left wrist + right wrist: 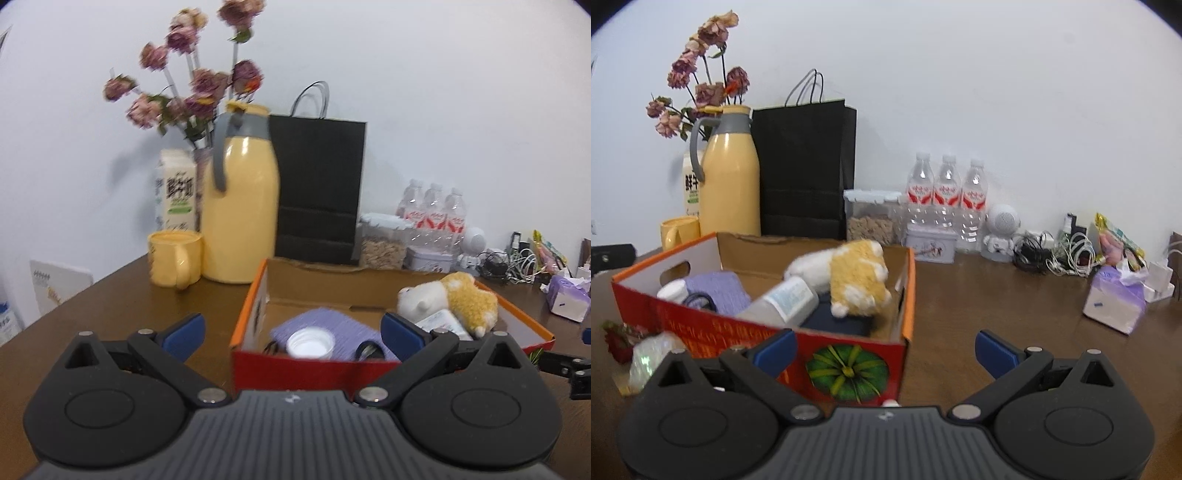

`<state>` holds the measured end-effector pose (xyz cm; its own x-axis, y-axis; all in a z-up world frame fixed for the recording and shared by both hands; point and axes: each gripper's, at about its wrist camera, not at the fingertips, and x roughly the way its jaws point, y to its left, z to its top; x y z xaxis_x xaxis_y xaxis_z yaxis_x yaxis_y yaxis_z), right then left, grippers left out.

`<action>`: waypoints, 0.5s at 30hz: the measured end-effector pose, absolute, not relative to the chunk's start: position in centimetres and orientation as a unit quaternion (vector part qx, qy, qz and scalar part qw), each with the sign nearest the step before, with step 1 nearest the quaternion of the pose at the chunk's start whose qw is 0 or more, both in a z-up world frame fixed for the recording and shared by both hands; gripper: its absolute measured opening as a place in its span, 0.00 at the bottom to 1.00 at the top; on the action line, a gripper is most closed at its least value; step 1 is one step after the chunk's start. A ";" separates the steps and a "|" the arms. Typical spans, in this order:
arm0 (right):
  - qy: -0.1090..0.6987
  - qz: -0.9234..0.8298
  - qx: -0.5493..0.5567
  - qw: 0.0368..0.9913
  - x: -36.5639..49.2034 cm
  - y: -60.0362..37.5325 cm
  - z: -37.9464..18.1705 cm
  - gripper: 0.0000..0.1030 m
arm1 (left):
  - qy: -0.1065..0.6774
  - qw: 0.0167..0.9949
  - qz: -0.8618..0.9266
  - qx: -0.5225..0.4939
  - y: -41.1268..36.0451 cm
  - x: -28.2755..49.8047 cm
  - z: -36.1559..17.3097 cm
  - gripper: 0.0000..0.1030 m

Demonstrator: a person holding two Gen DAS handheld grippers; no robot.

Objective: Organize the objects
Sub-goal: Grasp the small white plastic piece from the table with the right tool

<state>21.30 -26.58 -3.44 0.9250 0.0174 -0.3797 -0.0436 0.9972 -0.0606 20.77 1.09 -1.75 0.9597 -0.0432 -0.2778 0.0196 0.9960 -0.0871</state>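
A red and orange cardboard box stands on the brown table. Inside it lie a yellow and white plush toy, a purple cloth, a white-capped bottle and a dark item. My left gripper is open just before the box's near wall, nothing between its fingers. My right gripper is open at the box's near right corner, also empty. Part of the right gripper shows at the left wrist view's right edge.
A yellow thermos, yellow mug, milk carton, dried flowers and a black paper bag stand behind the box. Water bottles, a food container, a tin, cables and a tissue pack line the right.
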 end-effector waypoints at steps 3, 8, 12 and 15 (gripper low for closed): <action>0.203 0.012 -0.039 0.978 20.6 -27.1 -3.7 1.00 | 0.156 0.987 -0.005 -0.048 2.0 20.1 -2.4 1.00; 0.239 0.007 -0.043 0.970 20.2 -28.1 -4.7 1.00 | 0.177 0.982 0.007 -0.063 3.5 19.1 -3.1 1.00; 0.265 0.009 -0.033 0.964 20.8 -28.6 -5.5 0.97 | 0.191 0.980 0.012 -0.061 3.9 18.7 -3.6 1.00; 0.286 0.015 -0.030 0.958 21.8 -28.5 -6.1 0.87 | 0.190 0.980 0.013 -0.056 3.7 18.5 -3.8 1.00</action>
<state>21.79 -28.48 -6.14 0.8360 0.0126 -0.5487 -0.0466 0.9978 -0.0481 18.50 3.71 -3.77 0.9272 0.0032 -0.3746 -0.0461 0.9933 -0.1055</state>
